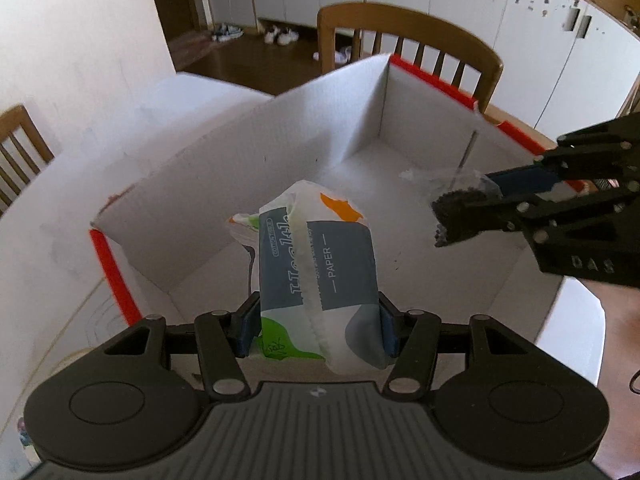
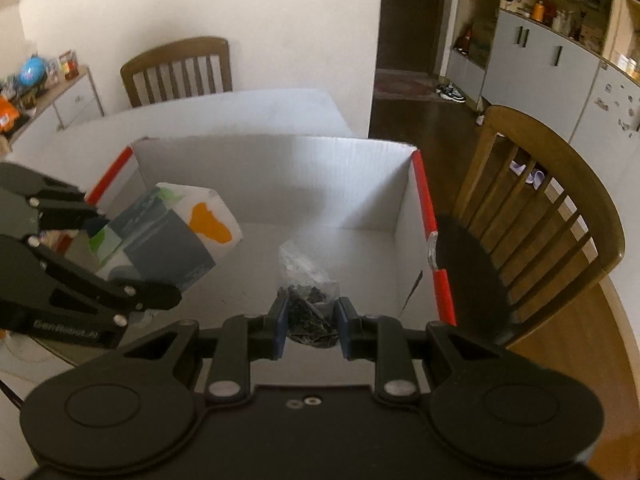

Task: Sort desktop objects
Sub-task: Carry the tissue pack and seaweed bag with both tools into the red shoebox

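Observation:
My left gripper (image 1: pixel 318 330) is shut on a tissue pack (image 1: pixel 320 264), white and grey with orange and green patches, and holds it over the open white cardboard box (image 1: pixel 248 152). My right gripper (image 2: pixel 312 326) is shut on a small clear bag of dark bits (image 2: pixel 310 296) and holds it over the same box (image 2: pixel 280 176). In the left wrist view the right gripper (image 1: pixel 460 216) comes in from the right with the bag (image 1: pixel 452 188). In the right wrist view the left gripper (image 2: pixel 132 268) comes in from the left with the tissue pack (image 2: pixel 172 236).
The box has red-edged flaps (image 1: pixel 116 272) and stands on a white table (image 2: pixel 240 112). Wooden chairs stand behind the box (image 1: pixel 408 36), at the table's far side (image 2: pixel 176 68) and at the right (image 2: pixel 552 200). A side cabinet with toys (image 2: pixel 48 92) is at far left.

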`<state>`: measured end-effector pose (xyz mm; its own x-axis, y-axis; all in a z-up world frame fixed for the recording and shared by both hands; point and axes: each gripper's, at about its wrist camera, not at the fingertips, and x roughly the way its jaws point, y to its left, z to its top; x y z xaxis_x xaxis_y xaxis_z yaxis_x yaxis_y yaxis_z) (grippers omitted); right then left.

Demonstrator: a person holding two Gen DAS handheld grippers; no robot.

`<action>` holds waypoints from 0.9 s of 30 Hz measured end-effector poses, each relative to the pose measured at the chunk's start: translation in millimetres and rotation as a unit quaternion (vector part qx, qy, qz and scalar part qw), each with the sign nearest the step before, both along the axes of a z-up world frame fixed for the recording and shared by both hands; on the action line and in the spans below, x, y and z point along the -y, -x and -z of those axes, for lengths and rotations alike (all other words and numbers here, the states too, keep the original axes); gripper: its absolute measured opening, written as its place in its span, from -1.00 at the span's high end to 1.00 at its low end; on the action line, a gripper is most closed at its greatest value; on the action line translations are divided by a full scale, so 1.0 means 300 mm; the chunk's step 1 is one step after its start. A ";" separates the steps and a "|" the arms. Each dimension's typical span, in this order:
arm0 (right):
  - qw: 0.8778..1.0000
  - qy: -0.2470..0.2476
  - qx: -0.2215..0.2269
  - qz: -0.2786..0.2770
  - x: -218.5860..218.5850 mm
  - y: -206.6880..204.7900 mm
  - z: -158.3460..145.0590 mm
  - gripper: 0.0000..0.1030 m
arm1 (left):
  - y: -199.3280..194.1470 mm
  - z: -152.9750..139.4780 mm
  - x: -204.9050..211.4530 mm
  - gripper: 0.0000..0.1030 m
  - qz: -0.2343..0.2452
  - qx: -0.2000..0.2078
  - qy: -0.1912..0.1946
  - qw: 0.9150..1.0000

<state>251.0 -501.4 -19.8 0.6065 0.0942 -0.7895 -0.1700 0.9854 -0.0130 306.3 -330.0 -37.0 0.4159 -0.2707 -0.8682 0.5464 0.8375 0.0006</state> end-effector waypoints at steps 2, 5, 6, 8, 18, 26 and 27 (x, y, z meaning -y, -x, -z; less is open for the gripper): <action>1.000 -0.001 -0.011 -0.004 0.004 -0.010 0.014 0.52 | -0.020 0.022 0.000 -0.10 -0.004 -0.018 -0.002 1.000; 0.999 -0.008 -0.037 -0.008 0.012 -0.032 0.038 0.52 | -0.031 0.047 0.009 -0.10 0.005 -0.026 -0.019 0.999; 0.999 -0.011 -0.043 -0.008 0.013 -0.038 0.044 0.52 | -0.033 0.053 0.015 -0.10 0.007 -0.028 -0.024 0.999; 0.999 -0.011 -0.052 -0.010 0.014 -0.047 0.054 0.52 | -0.031 0.067 0.020 -0.10 0.013 -0.036 -0.036 0.999; 0.995 -0.021 -0.095 0.005 0.019 -0.086 0.082 0.50 | -0.066 0.097 0.013 -0.16 0.027 -0.096 -0.035 0.994; 0.995 -0.011 -0.097 0.005 0.013 -0.099 0.085 0.44 | -0.064 0.098 0.005 -0.48 0.028 -0.118 -0.028 0.992; 0.995 -0.010 -0.097 0.006 0.014 -0.100 0.084 0.43 | -0.063 0.094 0.002 -0.52 0.027 -0.118 -0.026 0.992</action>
